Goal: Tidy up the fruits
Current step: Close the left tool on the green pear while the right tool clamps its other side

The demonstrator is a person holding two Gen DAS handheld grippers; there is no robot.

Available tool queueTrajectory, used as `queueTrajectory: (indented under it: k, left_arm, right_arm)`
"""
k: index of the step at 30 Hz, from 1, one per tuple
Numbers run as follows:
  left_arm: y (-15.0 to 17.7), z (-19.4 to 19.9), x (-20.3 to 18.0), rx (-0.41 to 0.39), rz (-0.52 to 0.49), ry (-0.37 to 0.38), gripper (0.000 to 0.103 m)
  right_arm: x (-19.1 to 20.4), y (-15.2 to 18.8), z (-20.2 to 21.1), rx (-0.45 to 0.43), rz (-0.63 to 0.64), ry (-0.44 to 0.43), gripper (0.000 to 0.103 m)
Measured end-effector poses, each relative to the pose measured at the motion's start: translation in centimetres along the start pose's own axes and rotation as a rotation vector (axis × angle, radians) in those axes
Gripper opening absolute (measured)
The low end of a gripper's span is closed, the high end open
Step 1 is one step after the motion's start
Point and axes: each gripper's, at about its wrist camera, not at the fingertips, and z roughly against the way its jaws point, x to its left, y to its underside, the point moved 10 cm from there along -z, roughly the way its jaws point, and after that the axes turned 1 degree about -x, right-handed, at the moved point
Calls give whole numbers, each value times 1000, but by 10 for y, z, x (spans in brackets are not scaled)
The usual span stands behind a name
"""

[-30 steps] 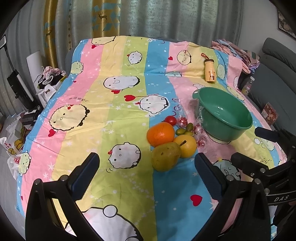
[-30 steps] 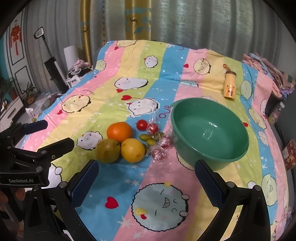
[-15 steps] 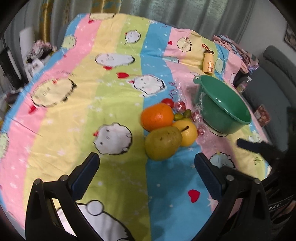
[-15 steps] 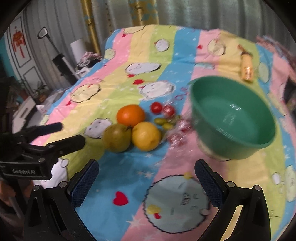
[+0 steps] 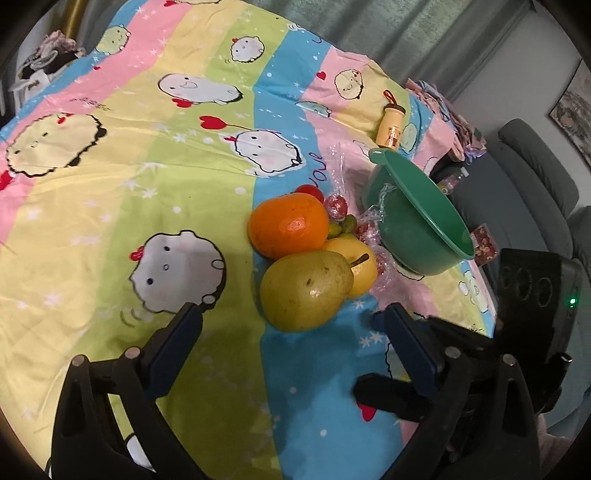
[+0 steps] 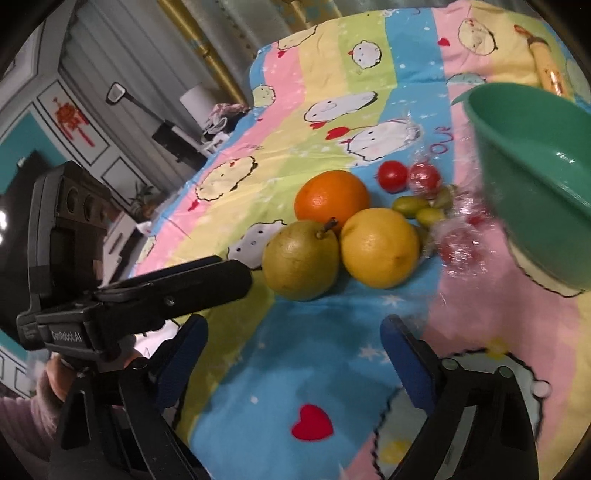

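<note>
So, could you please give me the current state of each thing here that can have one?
Left tongs: open, nothing between them, just been closing slightly.
Right tongs: open, nothing held, just been closing slightly.
Bowl: upright, empty as far as visible.
Pear: on the cloth, touching the lemon.
Orange: on the cloth, behind the pear.
Bottle: capped, standing beyond the bowl.

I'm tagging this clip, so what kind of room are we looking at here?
Probably a living room at home: a table under a cartoon-print cloth, a grey sofa beside it, pleated curtains behind, and a vacuum by the wall.
</note>
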Motion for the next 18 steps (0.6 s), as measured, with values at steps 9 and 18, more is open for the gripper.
queueTrajectory:
  k: [9,18]
  left_arm:
    - [-13,-22,0,22,0,79,83]
    - [-17,-32,-6,56,-17,130,67]
  right_arm:
    - [1,-13,-21,-11,-29,-36,82]
    - [-1,-21,-33,-17,-25,-38,72]
